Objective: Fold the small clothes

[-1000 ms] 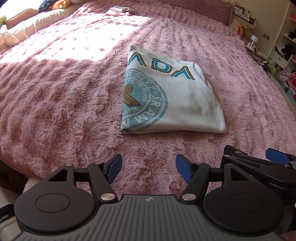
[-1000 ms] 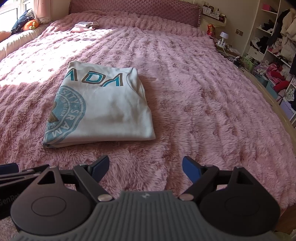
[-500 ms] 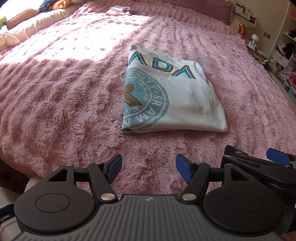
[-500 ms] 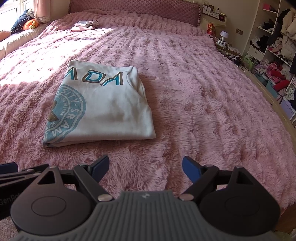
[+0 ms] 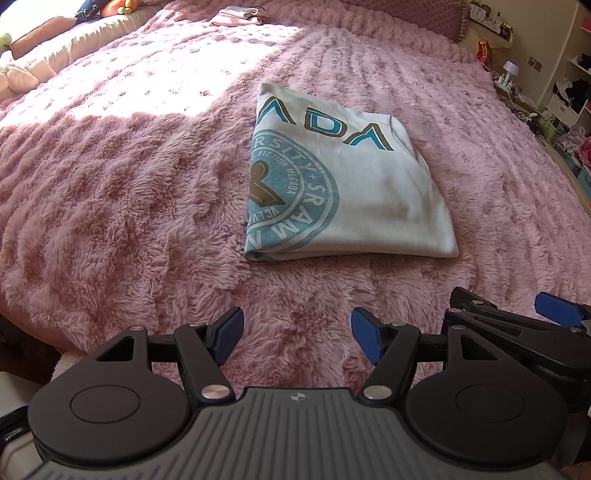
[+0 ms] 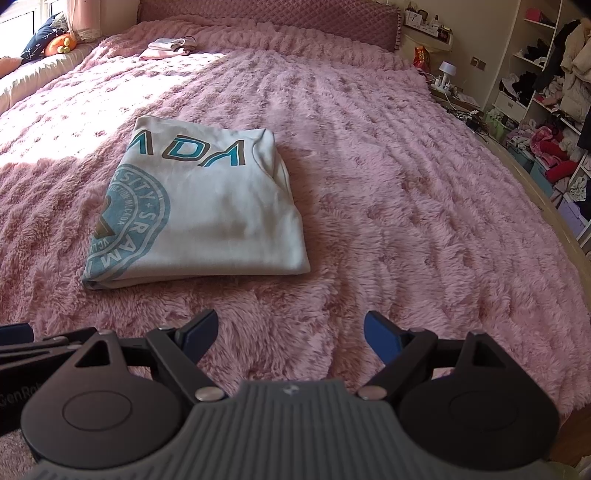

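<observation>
A white T-shirt with a teal round print lies folded into a rectangle on the pink fluffy bedspread; it also shows in the right wrist view. My left gripper is open and empty, held near the bed's front edge, short of the shirt. My right gripper is open and empty, beside the left one and to the shirt's right. The right gripper's blue fingertips show at the right of the left wrist view.
A small folded pink garment lies at the far end of the bed near the headboard. Cushions and soft toys line the left side. Shelves with clothes and a bedside lamp stand to the right.
Both grippers have drifted very slightly; the shirt sits a touch lower in both views. Both stay open and empty.
</observation>
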{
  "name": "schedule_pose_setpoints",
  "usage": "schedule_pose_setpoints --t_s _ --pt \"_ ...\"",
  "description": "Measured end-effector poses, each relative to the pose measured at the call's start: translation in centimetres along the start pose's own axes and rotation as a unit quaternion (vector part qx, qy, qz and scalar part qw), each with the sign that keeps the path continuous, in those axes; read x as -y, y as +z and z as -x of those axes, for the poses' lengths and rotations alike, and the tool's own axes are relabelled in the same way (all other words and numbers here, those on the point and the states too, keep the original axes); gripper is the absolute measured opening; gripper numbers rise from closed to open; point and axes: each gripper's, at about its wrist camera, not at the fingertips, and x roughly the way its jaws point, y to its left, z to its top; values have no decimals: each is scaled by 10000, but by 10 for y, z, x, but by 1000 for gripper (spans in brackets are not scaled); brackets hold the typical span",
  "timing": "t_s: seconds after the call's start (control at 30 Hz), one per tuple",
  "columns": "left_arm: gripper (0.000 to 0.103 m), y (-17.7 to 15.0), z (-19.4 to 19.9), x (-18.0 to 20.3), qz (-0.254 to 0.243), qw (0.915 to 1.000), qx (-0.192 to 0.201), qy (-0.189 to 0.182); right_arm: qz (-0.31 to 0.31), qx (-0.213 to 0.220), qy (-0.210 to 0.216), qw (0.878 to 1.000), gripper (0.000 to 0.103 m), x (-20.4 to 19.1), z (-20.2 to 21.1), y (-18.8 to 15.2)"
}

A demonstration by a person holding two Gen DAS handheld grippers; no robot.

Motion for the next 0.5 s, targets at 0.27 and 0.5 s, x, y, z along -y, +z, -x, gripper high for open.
schedule_pose_setpoints --t_s 0.27,0.5 --pt "79 1 -2 0 15 10000 -55 39 -8 -29 -14 10000 82 0 -3 -2" --pt "79 0 -3 2 -74 9999 -20 138 66 -70 -65 9999 82 -2 -5 -3"
